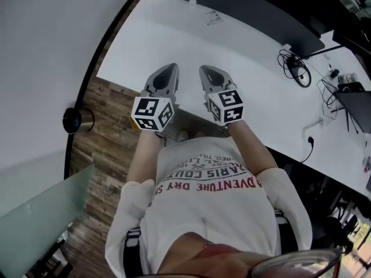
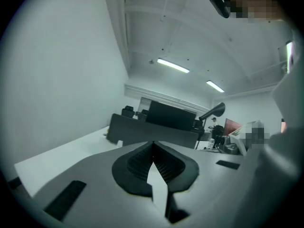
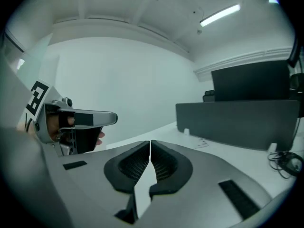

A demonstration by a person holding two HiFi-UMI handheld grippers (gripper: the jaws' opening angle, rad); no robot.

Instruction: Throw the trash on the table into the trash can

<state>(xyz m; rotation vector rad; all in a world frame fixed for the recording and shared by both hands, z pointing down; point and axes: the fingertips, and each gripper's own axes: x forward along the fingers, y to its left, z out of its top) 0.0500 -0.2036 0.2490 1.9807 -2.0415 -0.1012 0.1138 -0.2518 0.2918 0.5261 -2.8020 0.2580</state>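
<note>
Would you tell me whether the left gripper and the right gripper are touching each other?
Apart. The head view shows a strip of white table between the left gripper and the right gripper.

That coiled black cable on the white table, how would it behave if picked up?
The cable is probably floppy: its thin loops would likely sag and uncoil. It may also drag, since strands run on from the coil across the table.

We read upside-down print on the person's white shirt (image 1: 204,213): red "DVENTURE DRY", grey "ARIS COUT" beside it; the rest unreadable.
</note>
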